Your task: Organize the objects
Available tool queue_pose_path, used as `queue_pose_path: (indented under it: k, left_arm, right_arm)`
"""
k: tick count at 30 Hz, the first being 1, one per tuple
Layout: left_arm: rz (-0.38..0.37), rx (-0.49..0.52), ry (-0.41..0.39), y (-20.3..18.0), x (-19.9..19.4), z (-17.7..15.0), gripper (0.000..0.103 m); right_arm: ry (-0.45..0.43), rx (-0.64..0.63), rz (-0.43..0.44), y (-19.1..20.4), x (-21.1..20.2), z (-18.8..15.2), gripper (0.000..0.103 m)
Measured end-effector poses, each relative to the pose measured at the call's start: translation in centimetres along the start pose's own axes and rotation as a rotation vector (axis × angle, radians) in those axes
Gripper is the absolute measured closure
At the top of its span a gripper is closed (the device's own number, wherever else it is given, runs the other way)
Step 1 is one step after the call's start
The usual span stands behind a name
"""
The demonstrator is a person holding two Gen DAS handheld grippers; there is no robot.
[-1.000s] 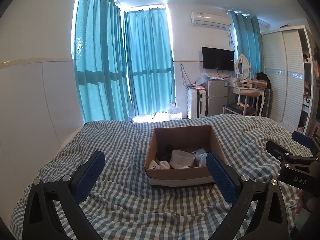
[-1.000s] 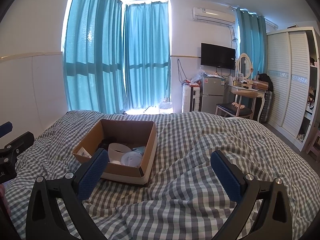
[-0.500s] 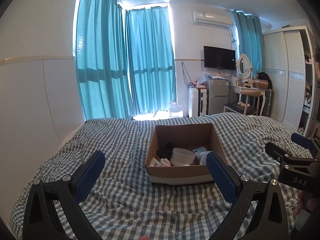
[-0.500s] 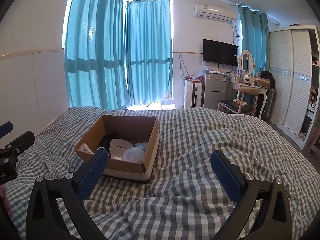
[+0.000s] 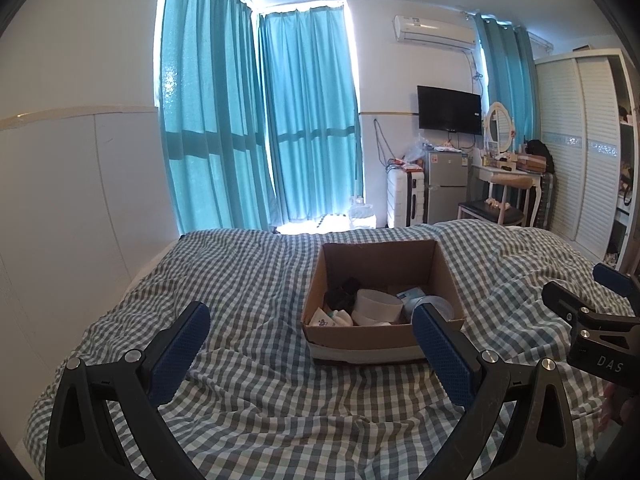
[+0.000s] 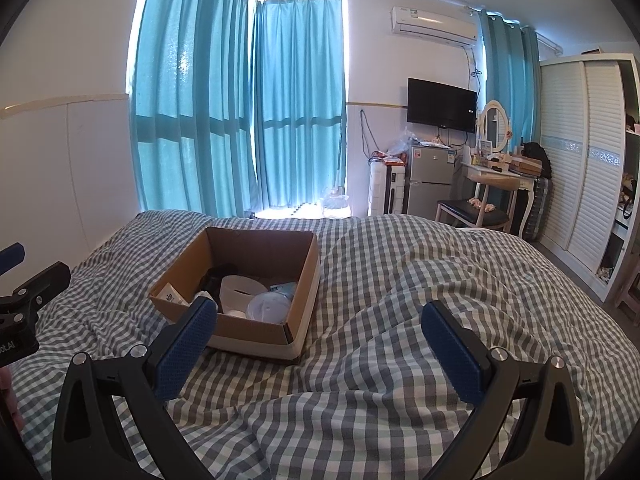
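An open cardboard box (image 5: 444, 272) (image 6: 308, 264) rests on a bed with a grey-and-white checked cover (image 5: 248, 280) (image 6: 420, 280). Inside it lie a white roll (image 5: 378, 306) (image 6: 240, 288), a clear round lid (image 6: 269, 307), a black item (image 5: 340, 296), a blue-and-white packet (image 5: 412, 294) and a small white tube (image 5: 322, 318). My left gripper (image 5: 310, 330) is open, empty, just short of the box's near wall. My right gripper (image 6: 318, 326) hovers open and empty to the right of the box. The right gripper's tip (image 5: 580, 304) shows at the left view's right edge.
White wall panel (image 5: 60, 200) borders the bed on the left. Teal curtains (image 5: 280, 132) hang beyond the bed's far end. A small fridge (image 6: 430, 182), a suitcase (image 6: 386, 188), a dressing table with stool (image 6: 492, 184) and a wardrobe (image 6: 580, 160) stand at the right.
Both views have shifted slightly, so the box sits a little lower and nearer in each frame. Both grippers stay open and empty.
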State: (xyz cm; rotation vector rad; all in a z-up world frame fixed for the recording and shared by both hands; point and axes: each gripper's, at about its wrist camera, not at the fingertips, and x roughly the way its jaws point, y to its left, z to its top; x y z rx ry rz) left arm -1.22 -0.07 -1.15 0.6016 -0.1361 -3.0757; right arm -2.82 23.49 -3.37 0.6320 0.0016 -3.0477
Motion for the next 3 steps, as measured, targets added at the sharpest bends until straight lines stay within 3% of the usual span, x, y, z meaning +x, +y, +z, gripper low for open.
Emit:
queue_pose_path:
  k: [3]
  left_arm:
    - [-0.002,-0.001,0.002,0.12,0.03,-0.03,0.000]
  right_arm:
    - [0.002,-0.001,-0.001,-0.07,0.05,-0.12,0.000]
